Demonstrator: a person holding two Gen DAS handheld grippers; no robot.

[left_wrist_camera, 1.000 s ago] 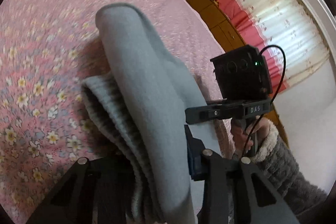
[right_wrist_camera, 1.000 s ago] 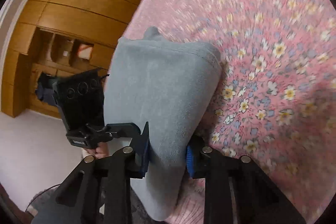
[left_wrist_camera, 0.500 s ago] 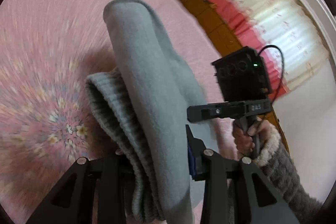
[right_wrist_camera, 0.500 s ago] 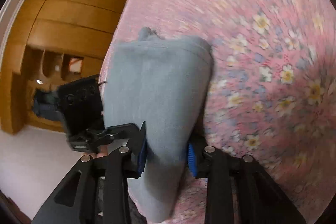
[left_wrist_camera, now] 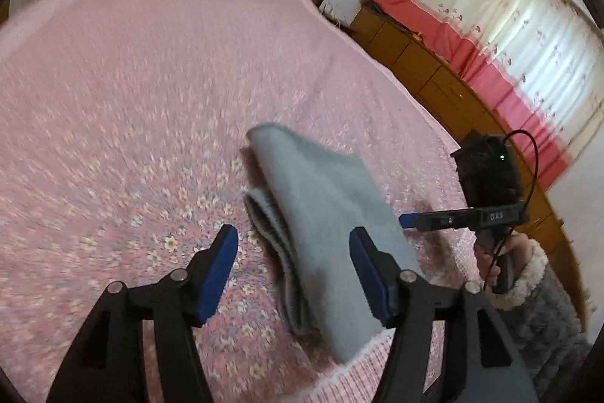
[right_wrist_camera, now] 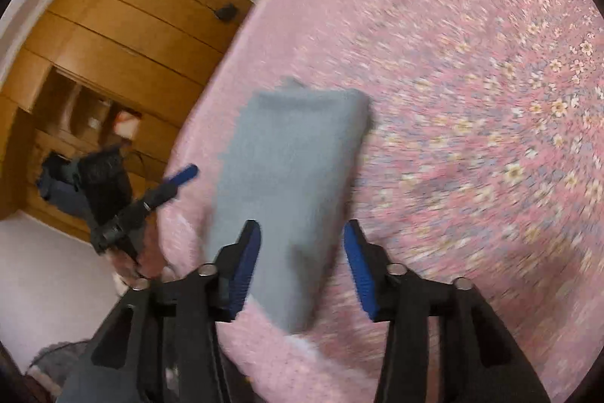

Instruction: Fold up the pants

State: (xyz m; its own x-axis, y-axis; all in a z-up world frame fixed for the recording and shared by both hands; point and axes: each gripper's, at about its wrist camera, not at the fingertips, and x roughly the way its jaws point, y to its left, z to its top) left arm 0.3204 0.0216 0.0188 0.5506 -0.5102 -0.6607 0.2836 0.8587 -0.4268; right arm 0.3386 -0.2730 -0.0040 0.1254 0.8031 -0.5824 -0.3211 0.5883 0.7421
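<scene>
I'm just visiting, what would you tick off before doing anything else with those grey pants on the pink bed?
1. Left hand-held gripper let go: ok, its jaws have just been opening and stand clear of the cloth.
2. Right hand-held gripper let go: ok, jaws have just been opening, pads off the cloth.
3. Grey pants resting folded on the floral bedspread: ok.
4. Layers lined up: not ok, the ribbed waistband peeks out beneath.
5. Pants fully on the bed: cannot tell, the near end reaches the bedspread's edge.
</scene>
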